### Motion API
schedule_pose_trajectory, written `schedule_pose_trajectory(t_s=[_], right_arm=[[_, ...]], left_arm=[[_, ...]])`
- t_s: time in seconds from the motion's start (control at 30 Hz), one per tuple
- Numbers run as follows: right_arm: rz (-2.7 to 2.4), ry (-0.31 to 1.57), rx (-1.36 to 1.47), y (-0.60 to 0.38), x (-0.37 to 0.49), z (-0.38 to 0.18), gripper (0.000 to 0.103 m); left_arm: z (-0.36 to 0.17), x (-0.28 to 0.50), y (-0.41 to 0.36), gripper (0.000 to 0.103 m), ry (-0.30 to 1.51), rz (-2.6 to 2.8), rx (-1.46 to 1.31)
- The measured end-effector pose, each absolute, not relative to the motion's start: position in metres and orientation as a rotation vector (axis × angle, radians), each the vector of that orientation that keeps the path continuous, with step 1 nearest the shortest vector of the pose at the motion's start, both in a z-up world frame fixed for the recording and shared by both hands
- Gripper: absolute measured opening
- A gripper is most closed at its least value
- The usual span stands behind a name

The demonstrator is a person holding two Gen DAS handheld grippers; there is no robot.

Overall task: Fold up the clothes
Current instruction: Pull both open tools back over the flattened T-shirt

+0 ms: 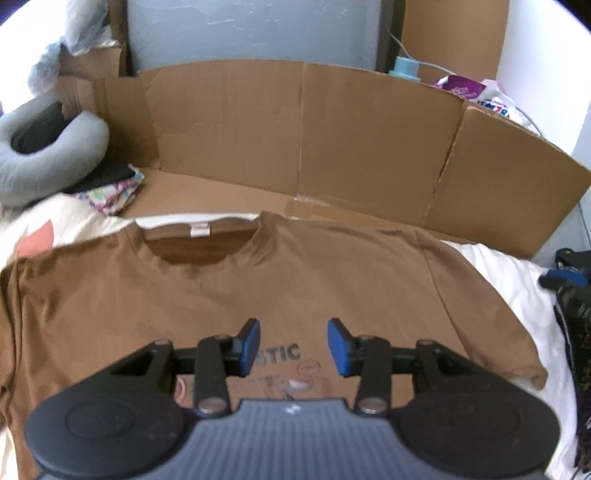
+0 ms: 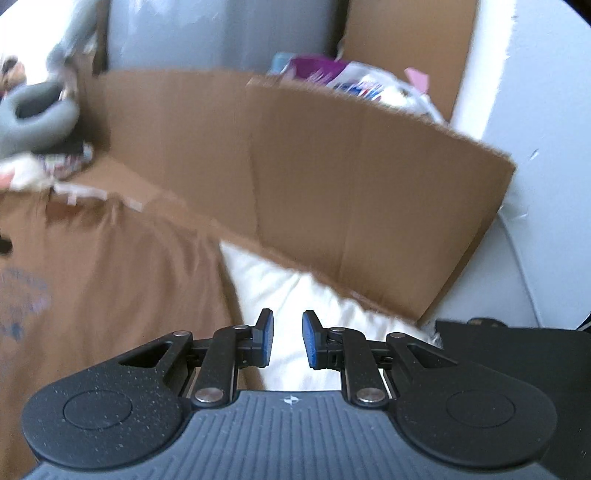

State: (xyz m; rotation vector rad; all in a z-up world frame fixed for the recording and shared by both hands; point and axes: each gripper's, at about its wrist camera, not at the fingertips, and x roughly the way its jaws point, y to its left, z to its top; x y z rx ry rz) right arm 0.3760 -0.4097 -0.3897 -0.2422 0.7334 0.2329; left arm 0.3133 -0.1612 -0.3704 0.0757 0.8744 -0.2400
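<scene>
Brown T-shirt [image 1: 258, 295] spread flat, unfolded, collar at 12 o'clock; left claw [image 1: 293, 347] and right claw [image 2: 287, 339] spread, empty.

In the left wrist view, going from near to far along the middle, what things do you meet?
Left hand-held gripper → brown T-shirt → its neck label → flat cardboard → upright cardboard wall → grey wall.

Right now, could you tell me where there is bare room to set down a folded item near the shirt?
Free: the flat cardboard beyond the brown T-shirt's collar, and the white bedding off its right sleeve. Crowded: far left, with the grey pillow and patterned cloth.
</scene>
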Motion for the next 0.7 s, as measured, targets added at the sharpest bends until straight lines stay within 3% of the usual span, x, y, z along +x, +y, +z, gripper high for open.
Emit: schedule_pose_trajectory(t_s=[0.43, 0.57, 0.7], right_arm=[[0.216, 0.848, -0.229, -0.406, 0.378, -0.439, 0.024], [0.235, 0.865, -0.202, -0.406, 0.378, -0.441, 0.040], [0.241, 0.897, -0.158, -0.409, 0.386, -0.445, 0.041]], left_arm=[[-0.388, 0.300, -0.149, 0.043, 0.964, -0.258, -0.019], [-0.393, 0.299, -0.147, 0.043, 0.983, -0.258, -0.023], [-0.396, 0.298, -0.147, 0.043, 0.991, -0.265, -0.017]])
